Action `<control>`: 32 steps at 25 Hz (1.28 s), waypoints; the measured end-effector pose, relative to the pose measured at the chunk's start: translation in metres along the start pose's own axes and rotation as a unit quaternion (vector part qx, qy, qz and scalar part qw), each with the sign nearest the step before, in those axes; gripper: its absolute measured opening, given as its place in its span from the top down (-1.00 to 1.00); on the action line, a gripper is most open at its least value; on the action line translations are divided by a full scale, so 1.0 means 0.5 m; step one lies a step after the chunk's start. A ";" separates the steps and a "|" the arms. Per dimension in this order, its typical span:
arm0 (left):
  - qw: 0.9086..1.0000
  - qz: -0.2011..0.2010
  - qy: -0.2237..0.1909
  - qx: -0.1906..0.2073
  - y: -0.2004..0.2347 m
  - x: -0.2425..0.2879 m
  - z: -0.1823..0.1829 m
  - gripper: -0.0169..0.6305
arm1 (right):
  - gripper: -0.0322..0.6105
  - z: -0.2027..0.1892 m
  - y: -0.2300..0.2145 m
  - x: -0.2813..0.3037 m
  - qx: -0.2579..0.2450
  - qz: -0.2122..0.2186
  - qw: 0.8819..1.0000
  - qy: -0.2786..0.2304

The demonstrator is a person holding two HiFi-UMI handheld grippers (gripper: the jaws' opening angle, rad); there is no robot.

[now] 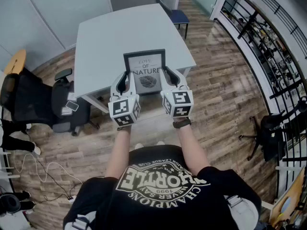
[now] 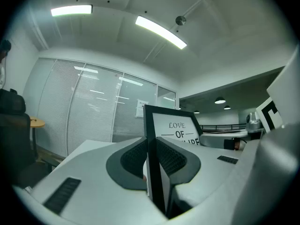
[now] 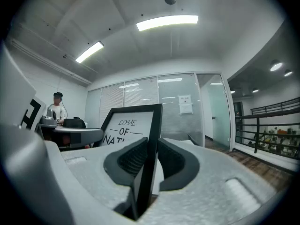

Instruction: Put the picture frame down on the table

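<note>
I have both sets of tongs on the picture frame [image 1: 145, 71], one on each side edge. In the left gripper view, the left tongs [image 2: 153, 146] are clamped on the frame's [image 2: 176, 125] black left border, and the dark ribbed pads [image 2: 136, 156] press it from both sides. In the right gripper view, the right tongs [image 3: 151, 153] grip the frame's [image 3: 131, 123] right border the same way, with the border wedged between the two pads [image 3: 133, 156].

From the head view, the frame sits between the left tongs [image 1: 125, 80] and the right tongs [image 1: 169, 75], with its printed face toward me. The words "LOVE OF NATURE" and a leaf print are readable. The frame hangs over the near edge of the pale grey table [image 1: 110, 37], closer to the near right corner than the near left one. Its lower border overlaps that edge, and I cannot tell whether it touches the tabletop.

A black office chair [image 1: 53, 102] stands on the wooden floor [image 1: 216, 95] off the table's near left corner. A blue chair [image 1: 178, 17] stands by the far right corner.
</note>
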State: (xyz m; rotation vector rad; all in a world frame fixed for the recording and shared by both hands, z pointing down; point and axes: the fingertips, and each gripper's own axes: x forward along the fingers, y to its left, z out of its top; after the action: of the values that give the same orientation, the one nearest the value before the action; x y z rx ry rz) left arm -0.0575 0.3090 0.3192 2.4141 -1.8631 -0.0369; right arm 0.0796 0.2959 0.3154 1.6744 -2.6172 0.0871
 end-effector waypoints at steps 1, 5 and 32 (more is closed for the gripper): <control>1.000 0.002 -0.003 0.002 -0.006 0.002 0.002 0.74 | 0.69 0.001 -0.006 -0.003 0.000 -0.001 1.000 -0.002; 1.000 0.005 -0.009 0.007 -0.033 0.010 0.001 0.74 | 0.69 0.000 -0.032 -0.015 0.002 -0.004 1.000 -0.008; 0.998 0.061 -0.017 -0.007 -0.005 0.108 -0.051 0.74 | 0.70 -0.045 -0.087 0.108 0.003 0.018 1.000 -0.010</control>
State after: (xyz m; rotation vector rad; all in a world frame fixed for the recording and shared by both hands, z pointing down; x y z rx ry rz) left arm -0.0395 0.2586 0.3462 2.3001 -2.0131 -0.0820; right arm 0.0964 0.2302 0.3421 1.6392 -2.6646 0.0792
